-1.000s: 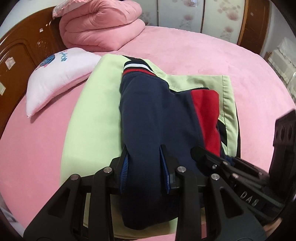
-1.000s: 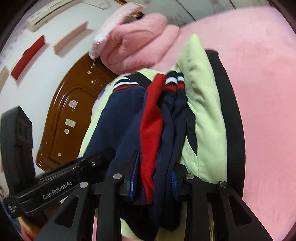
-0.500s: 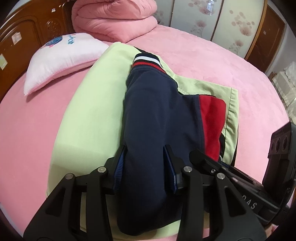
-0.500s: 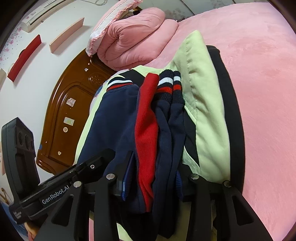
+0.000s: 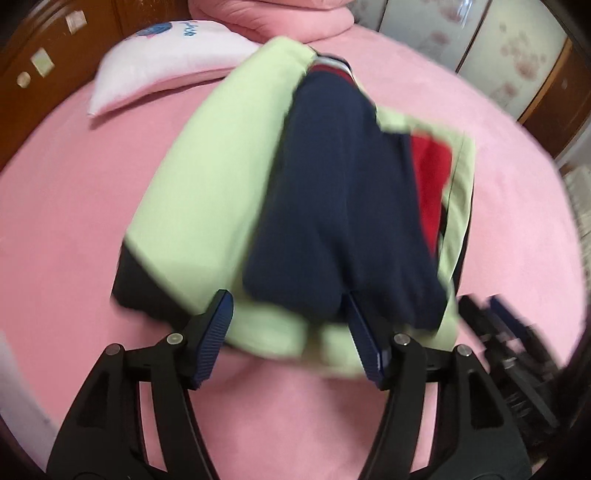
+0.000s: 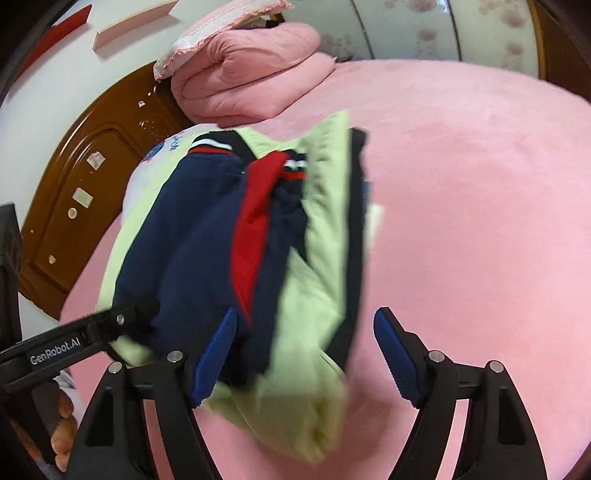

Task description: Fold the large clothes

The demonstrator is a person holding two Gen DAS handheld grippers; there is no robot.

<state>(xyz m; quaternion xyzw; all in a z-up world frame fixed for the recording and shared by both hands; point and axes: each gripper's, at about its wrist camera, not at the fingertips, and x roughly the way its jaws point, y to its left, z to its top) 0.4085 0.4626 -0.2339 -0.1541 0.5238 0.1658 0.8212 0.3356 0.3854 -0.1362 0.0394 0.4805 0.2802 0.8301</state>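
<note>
In the left wrist view, the left claw (image 5: 288,332) has its two blue pads spread apart. Its jaws have just been opening, and nothing is pinched now. The near end of the folded jacket (image 5: 325,206) sits just past the pads, toward 12 o'clock. The jacket is dark blue with a red patch, and its light green lining (image 5: 199,192) spreads out at 10 o'clock. It lies in the middle of the pink bed (image 5: 74,229). A white pillow (image 5: 166,62) rests at 11 o'clock, and a folded pink quilt (image 5: 288,18) sits at 12 o'clock. The right claw shows as a dark blur at 4 o'clock.

In the right wrist view, the right claw (image 6: 306,354) is wide apart too. Its jaws have just been opening, and the pads press on nothing. The jacket (image 6: 192,229) lies at 11 o'clock from it. One left claw finger (image 6: 122,317) touches the jacket's blue side at 9 o'clock. A brown wooden headboard (image 6: 85,192) stands at 10 o'clock.
</note>
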